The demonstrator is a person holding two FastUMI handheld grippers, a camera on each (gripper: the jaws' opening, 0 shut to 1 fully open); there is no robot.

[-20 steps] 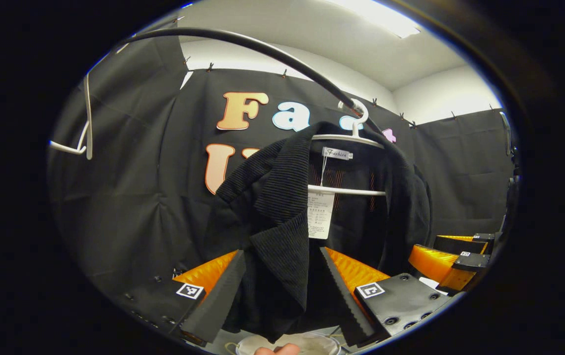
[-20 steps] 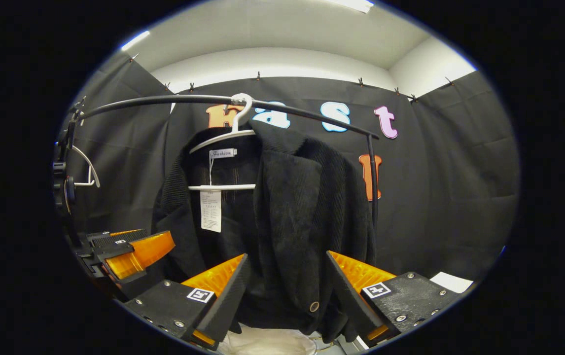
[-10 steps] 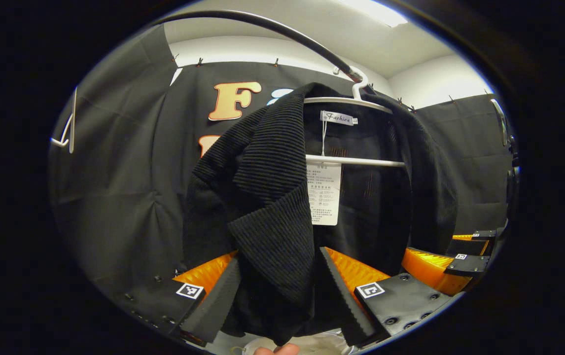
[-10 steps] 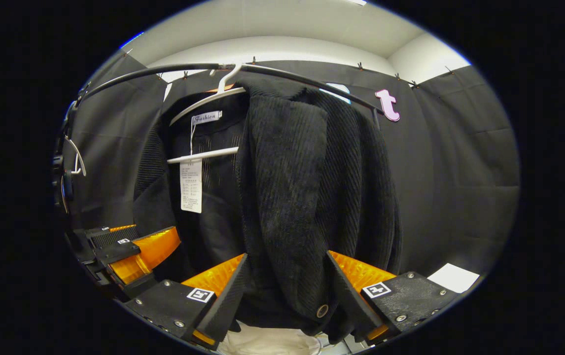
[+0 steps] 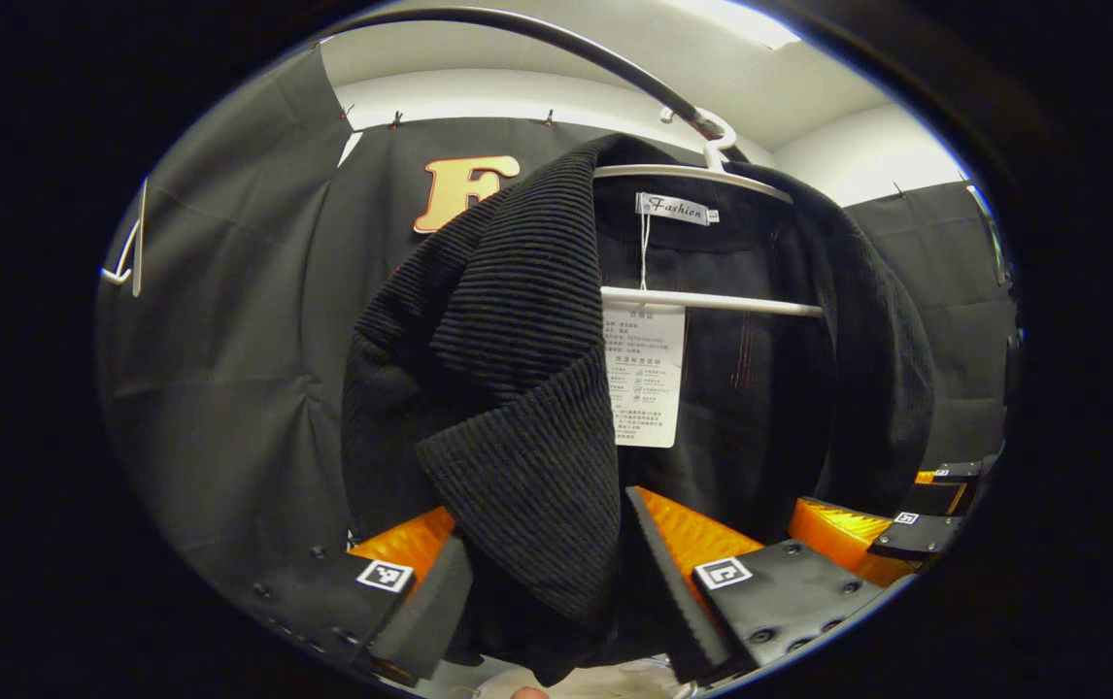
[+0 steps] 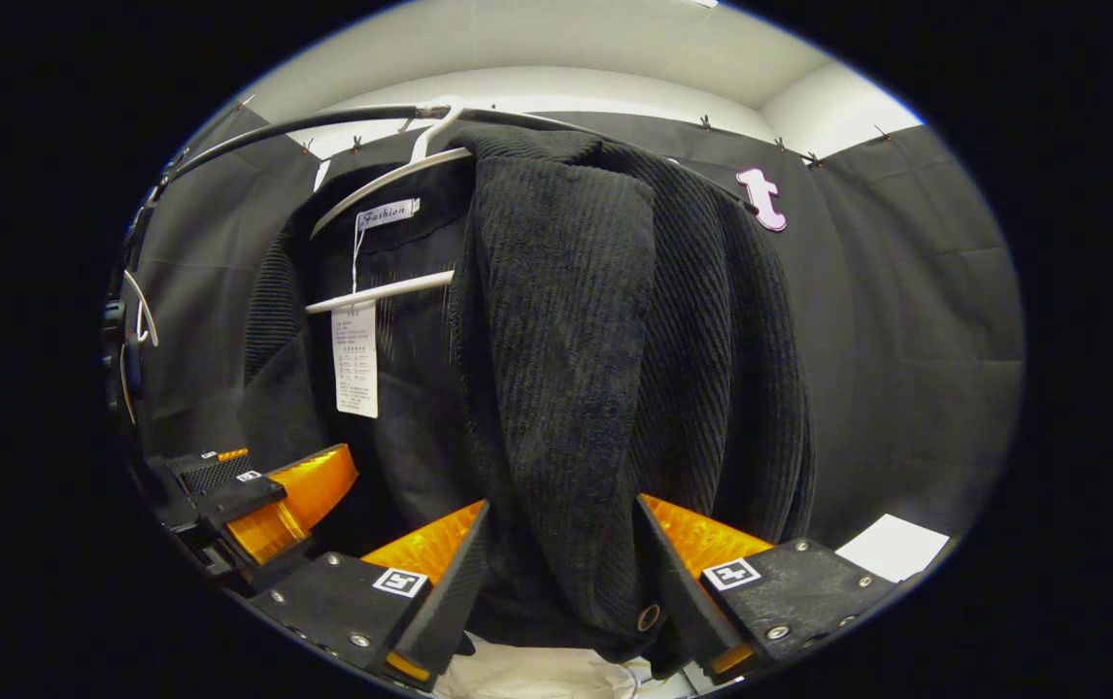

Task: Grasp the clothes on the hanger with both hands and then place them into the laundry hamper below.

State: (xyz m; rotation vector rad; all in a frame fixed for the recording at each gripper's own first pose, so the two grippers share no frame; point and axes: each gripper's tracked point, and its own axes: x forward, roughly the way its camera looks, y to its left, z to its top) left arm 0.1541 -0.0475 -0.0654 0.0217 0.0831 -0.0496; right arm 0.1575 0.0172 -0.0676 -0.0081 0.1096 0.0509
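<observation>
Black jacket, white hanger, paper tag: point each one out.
black jacket [image 6: 566, 340], right gripper view, on its front lapel.
white hanger [image 5: 712, 303], left gripper view, on its crossbar.
paper tag [image 5: 644, 379], left gripper view, on its printed face.

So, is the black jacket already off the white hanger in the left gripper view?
No, the black jacket hangs on the white hanger, whose hook sits over the black rail.
</observation>
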